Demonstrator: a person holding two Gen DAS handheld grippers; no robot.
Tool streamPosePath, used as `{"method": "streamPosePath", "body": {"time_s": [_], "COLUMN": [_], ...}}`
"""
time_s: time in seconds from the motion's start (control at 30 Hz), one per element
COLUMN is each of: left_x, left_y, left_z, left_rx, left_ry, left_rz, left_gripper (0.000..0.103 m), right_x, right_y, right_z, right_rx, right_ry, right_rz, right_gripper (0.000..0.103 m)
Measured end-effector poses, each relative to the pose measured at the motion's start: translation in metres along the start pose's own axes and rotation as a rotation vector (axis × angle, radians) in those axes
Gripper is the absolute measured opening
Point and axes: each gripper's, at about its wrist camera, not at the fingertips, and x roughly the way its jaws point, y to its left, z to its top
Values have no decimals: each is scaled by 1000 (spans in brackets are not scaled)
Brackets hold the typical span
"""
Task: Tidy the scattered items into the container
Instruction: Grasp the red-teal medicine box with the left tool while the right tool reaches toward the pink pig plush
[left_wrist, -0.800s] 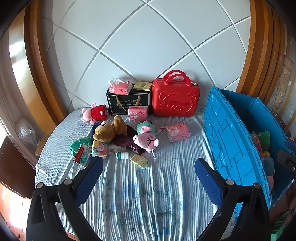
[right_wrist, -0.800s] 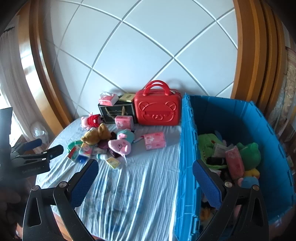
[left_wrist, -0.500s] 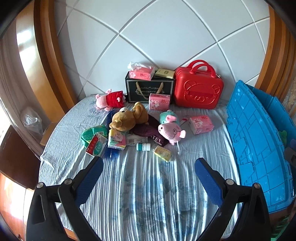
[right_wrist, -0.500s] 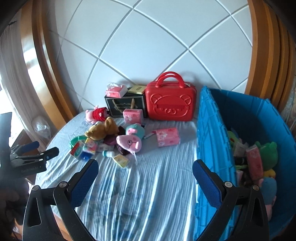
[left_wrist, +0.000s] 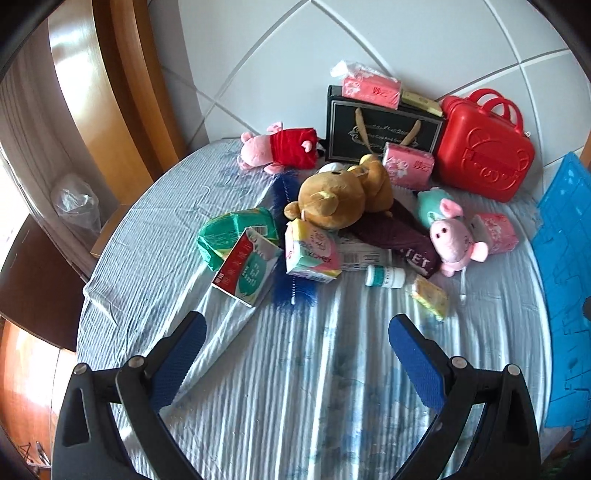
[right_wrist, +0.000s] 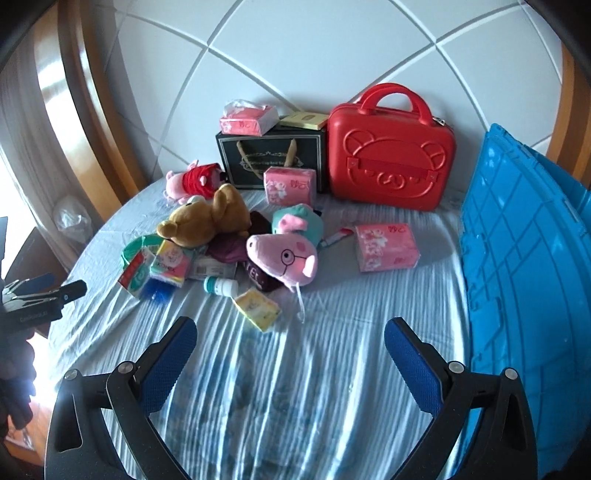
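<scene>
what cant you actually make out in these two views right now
- Inside of the blue bin: both views show only its outer wall, so its contents are hidden.
- Flat white box: mostly buried under the brown teddy bear and dark cloth in the left wrist view.
- Label on the small bottle: too small to read in either view.
- Left gripper: in the right wrist view the left edge cuts it off.
</scene>
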Motion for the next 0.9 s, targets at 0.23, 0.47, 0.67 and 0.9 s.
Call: {"method": "streamPosePath", "body": {"time_s": [0.23, 0.47, 0.67, 0.9], "left_x": [100, 185, 229, 234], "left_y": [45, 69, 54, 55], "left_z": [6, 18, 16, 18], "left_rx": [44, 132, 273, 268], "left_ry": [53, 78, 116, 94], "left_rz": [85, 107, 80, 17], "left_gripper": [101, 96, 92, 74], "right_x": [64, 108, 133, 156], "right_y": [19, 33, 43, 49], "right_z": [10, -4, -18, -18], "right_rx": [-34, -36, -36, -48], "right_ry": [72, 150, 205, 226], "right_rz": [-40, -64, -74, -87], "right_gripper": [103, 103, 103, 103]}}
